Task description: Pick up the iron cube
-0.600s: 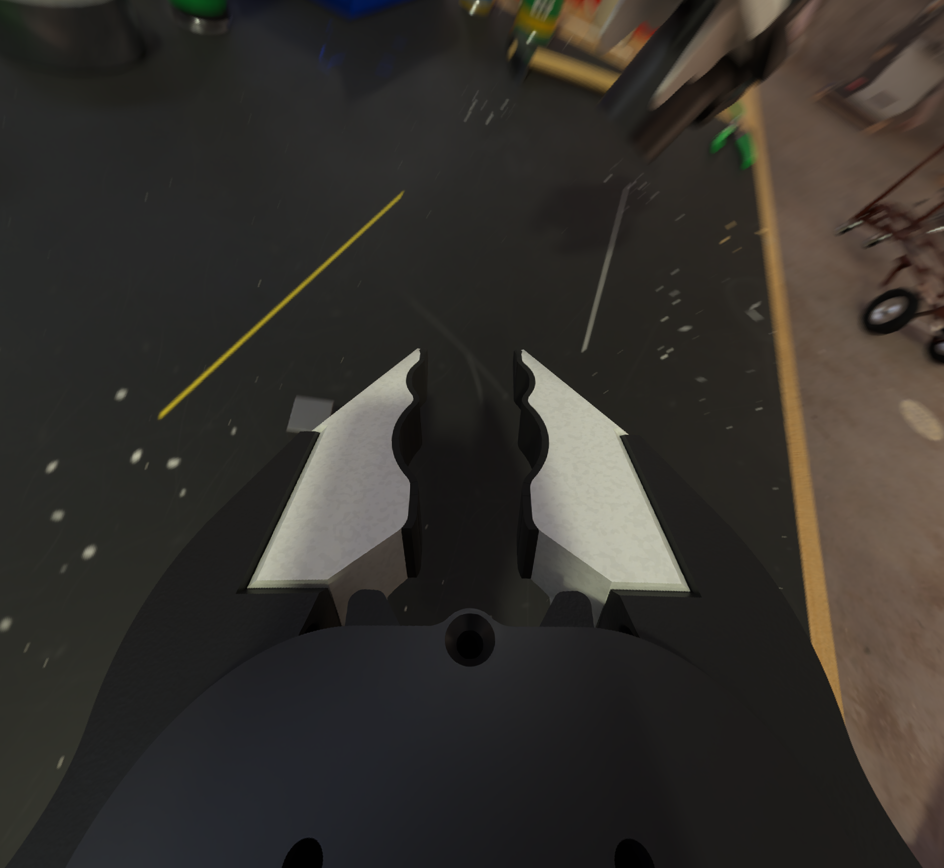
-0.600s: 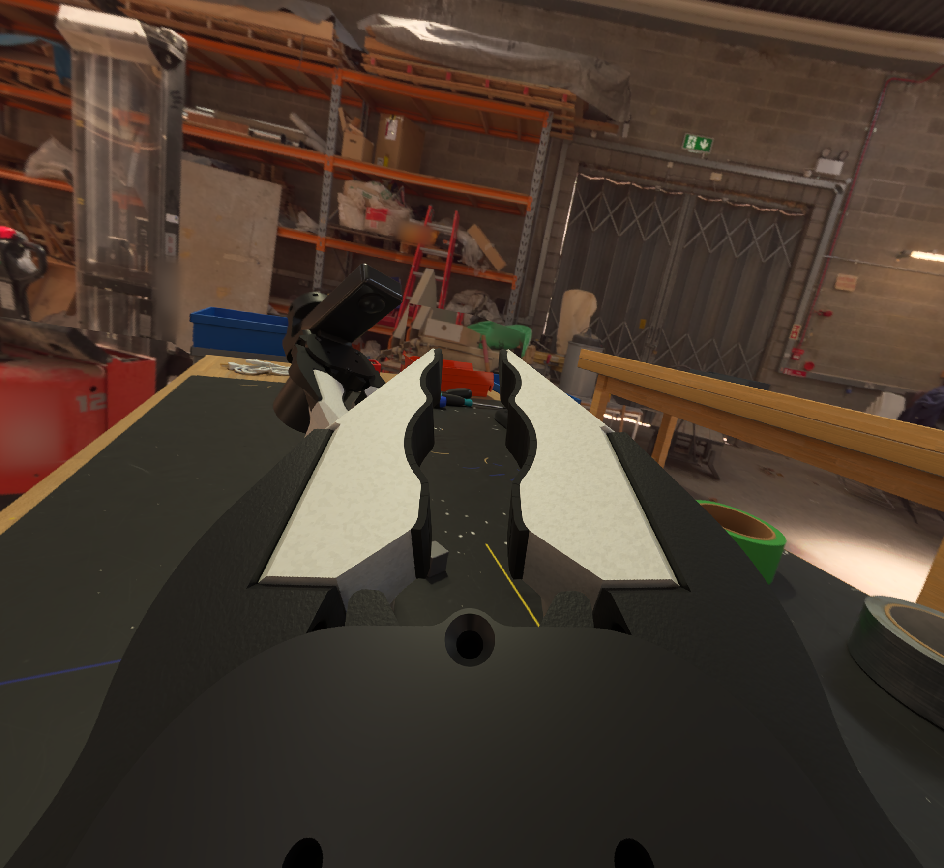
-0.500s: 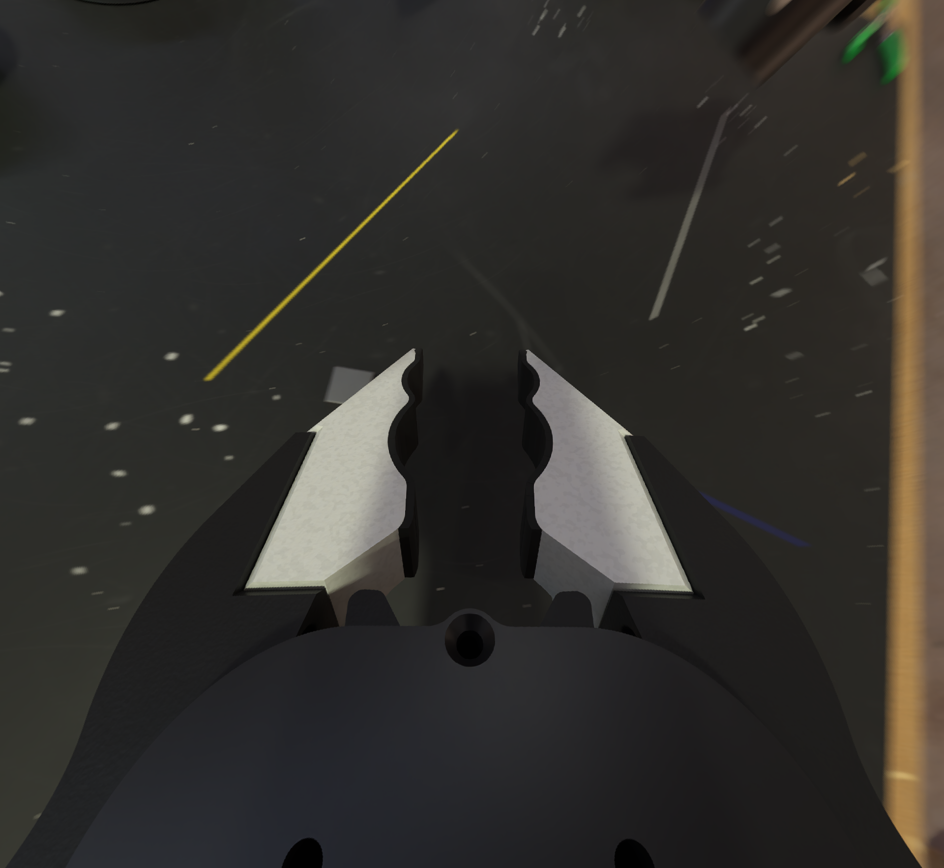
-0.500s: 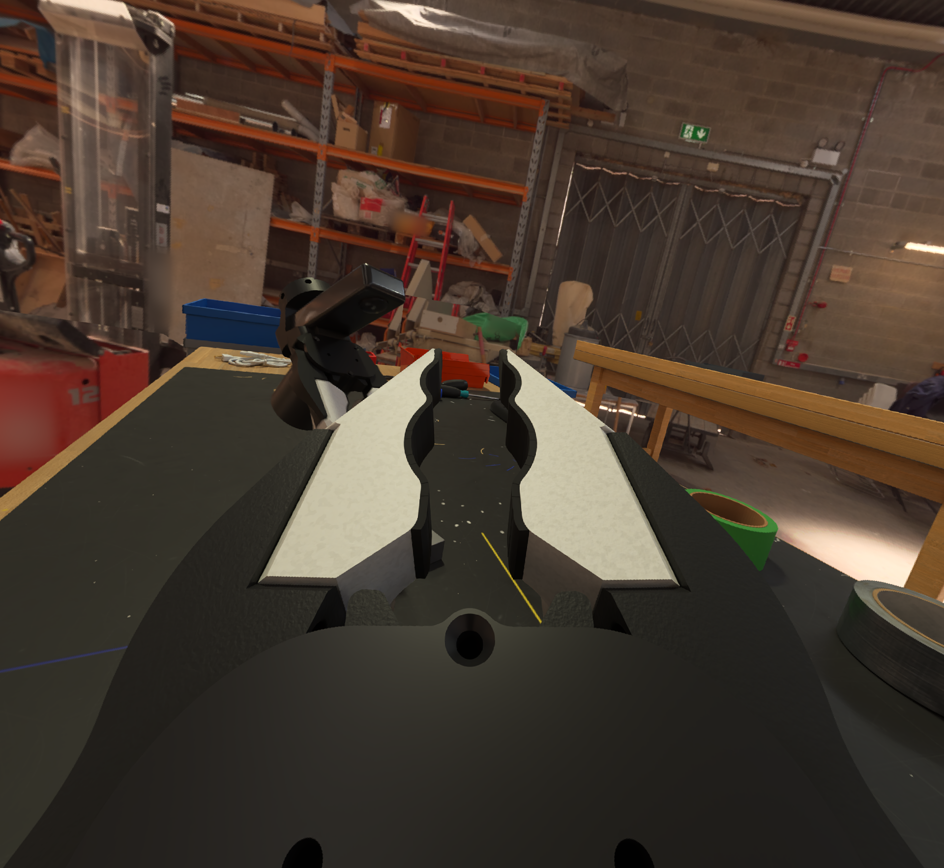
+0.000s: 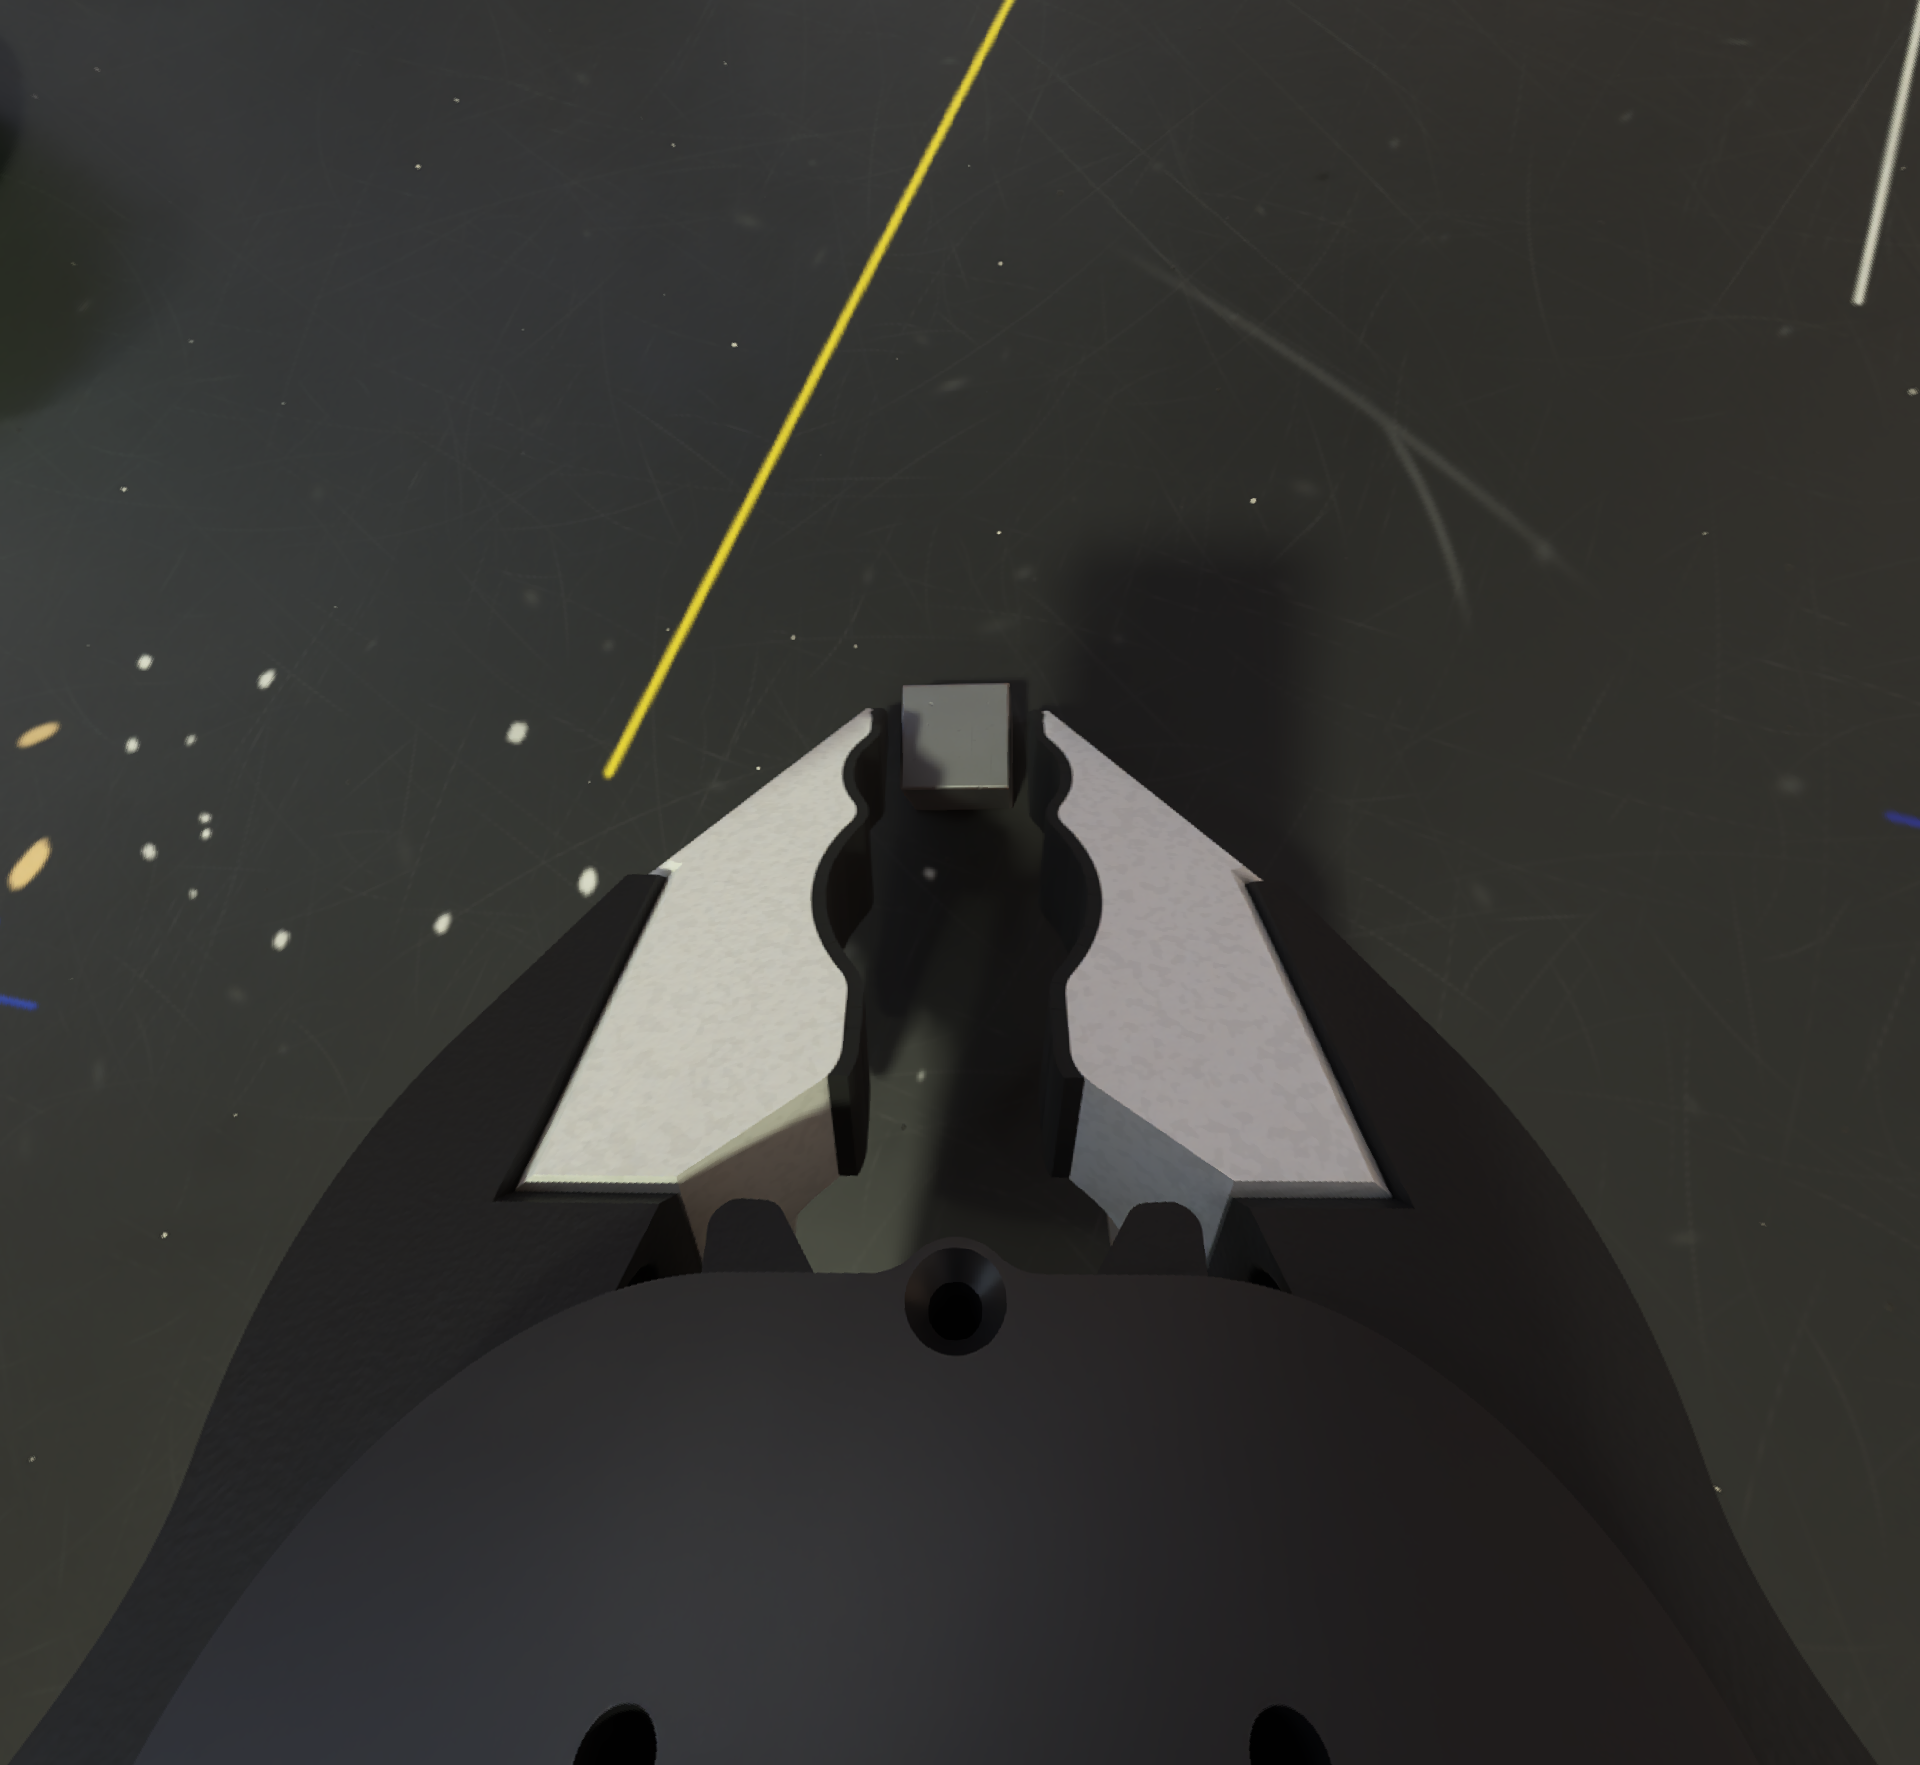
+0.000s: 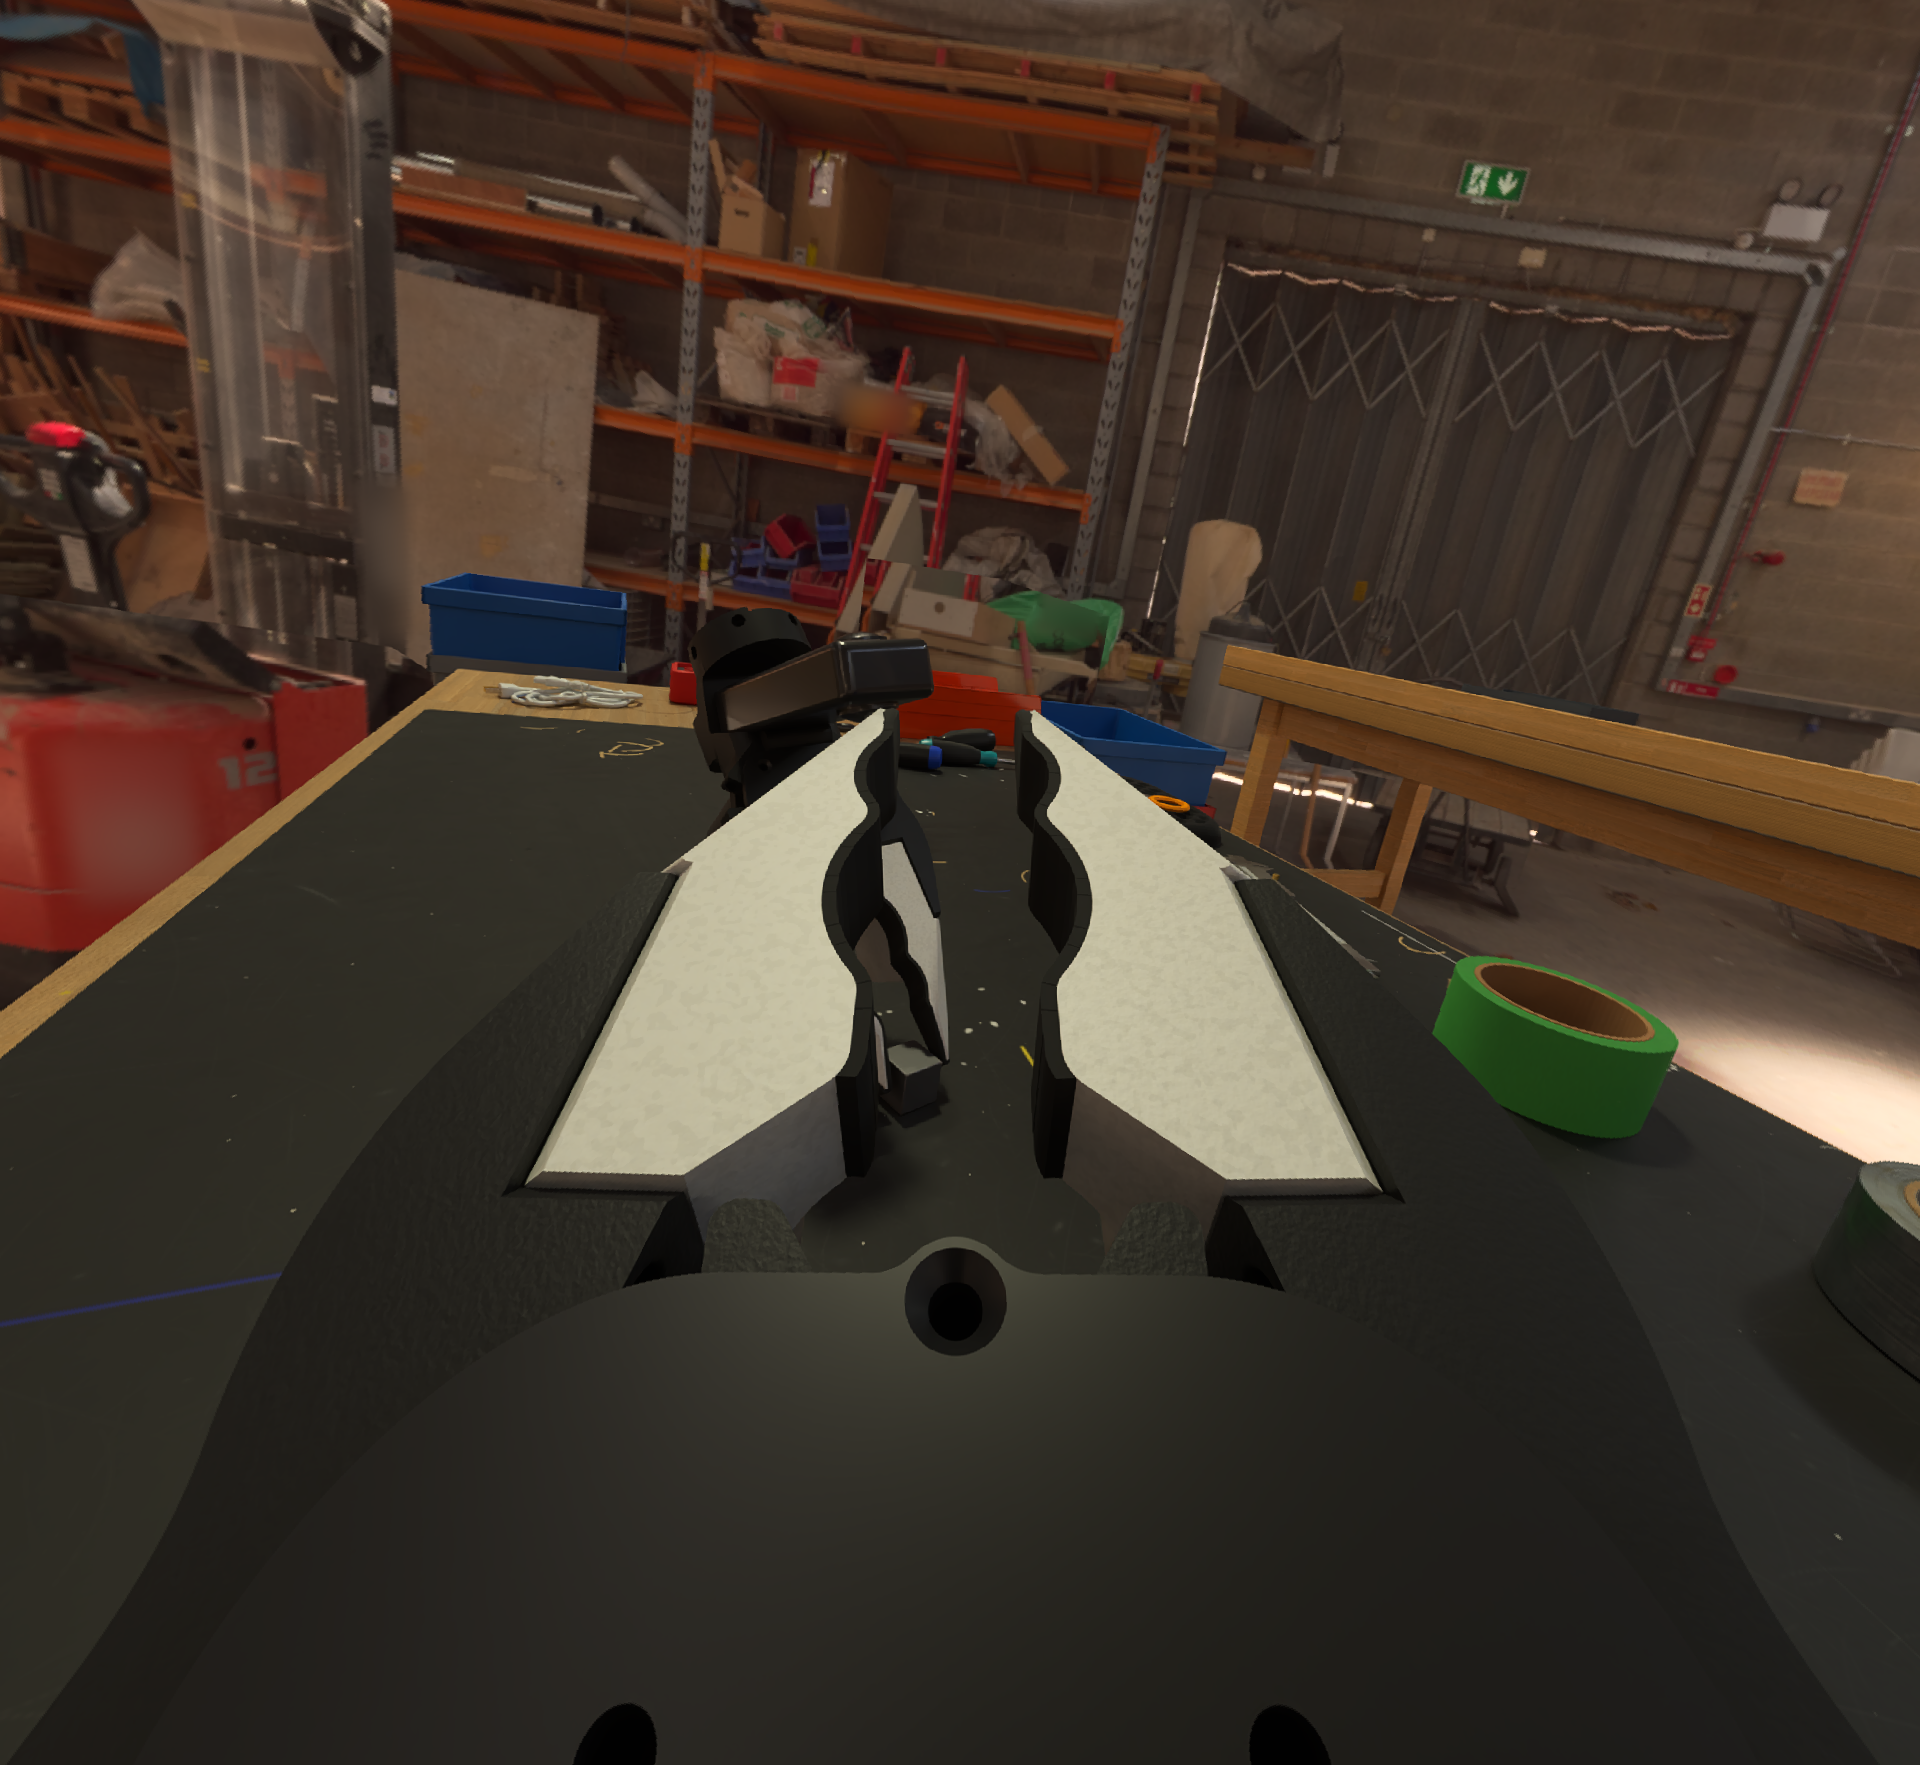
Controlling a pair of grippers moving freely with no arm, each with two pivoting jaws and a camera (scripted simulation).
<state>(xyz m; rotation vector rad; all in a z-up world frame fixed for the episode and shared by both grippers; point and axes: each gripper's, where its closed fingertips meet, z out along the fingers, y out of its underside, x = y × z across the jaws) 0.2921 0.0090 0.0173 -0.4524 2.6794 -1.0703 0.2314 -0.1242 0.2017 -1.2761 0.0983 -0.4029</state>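
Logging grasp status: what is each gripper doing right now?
Left gripper: open, fingertips either side of the iron cube, not yet clamped.
Right gripper: open, empty.

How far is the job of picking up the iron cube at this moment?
Done: the left gripper has reached the cube, which sits between its fingertips. In hand: the grasp; the jaws look open, with small gaps beside the cube. Left: closing and lifting; the cube appears to rest on the table. The right gripper is open and empty.

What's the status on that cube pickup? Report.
Left gripper open, fingertips either side of the iron cube, cube on the black mat. Right gripper open, empty, off the work. Nothing in the way.
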